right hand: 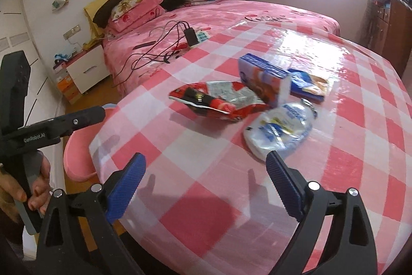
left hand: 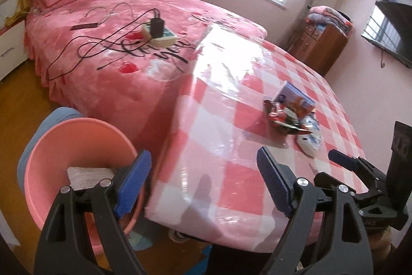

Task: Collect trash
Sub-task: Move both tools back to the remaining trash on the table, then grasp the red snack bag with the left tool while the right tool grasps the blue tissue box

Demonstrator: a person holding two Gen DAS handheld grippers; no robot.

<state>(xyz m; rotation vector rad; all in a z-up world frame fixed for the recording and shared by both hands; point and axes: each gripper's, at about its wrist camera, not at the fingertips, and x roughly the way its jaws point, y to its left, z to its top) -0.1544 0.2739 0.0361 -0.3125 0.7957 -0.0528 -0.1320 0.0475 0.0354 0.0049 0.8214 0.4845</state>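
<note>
Right wrist view shows the right gripper (right hand: 203, 184) with fingers spread wide and empty, aimed at the trash on the bench (right hand: 231, 210): a red snack bag (right hand: 213, 102), a white pouch (right hand: 280, 130) and a blue box (right hand: 265, 81) clustered together. The left gripper (left hand: 203, 182), also released, hovers by the pink bin (left hand: 64, 146), which sits beside the bench edge, likely for easy dropping; a paper (left hand: 87, 175) lies inside.

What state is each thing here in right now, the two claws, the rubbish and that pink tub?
left gripper: open, empty
right gripper: open, empty
red snack bag: torn open, crumpled, on table
blue carton: lying on its side
white pouch: flattened
pink tub: holds one paper piece
</note>
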